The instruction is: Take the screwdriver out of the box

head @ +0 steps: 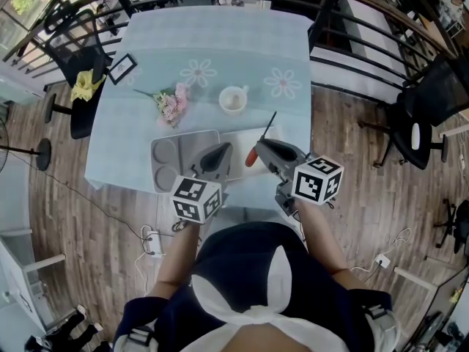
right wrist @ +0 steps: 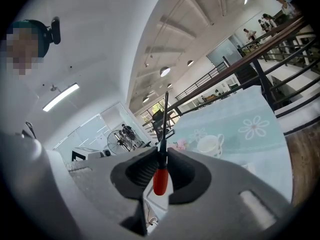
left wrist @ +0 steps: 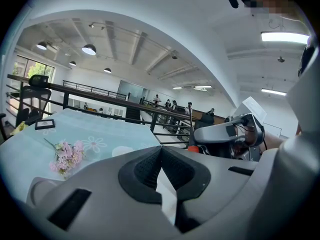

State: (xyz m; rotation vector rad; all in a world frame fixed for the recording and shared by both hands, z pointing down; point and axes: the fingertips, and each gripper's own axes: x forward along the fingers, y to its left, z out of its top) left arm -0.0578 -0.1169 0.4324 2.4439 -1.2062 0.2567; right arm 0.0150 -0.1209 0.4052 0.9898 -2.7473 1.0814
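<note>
Now you're clenching the right tool (head: 258, 152) on the screwdriver (head: 264, 134) at its neck, holding it clear of the box (head: 163, 144) at 3 o'clock; your left tool (head: 218, 155) is hovering closed and empty over the box.

Wood floor (head: 73, 218), black railing (head: 374, 29)

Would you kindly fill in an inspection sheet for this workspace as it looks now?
Surface: table under a pale flowered cloth.
Job's things: grey box at the near edge; red-handled screwdriver held in the air.
Clutter: pink flowers, white cup, small frame.
Grippers: right claw shut on the screwdriver; left claw shut, empty.
Cables: power strip and cord on the wooden floor.
Surroundings: black chairs, railing.
</note>
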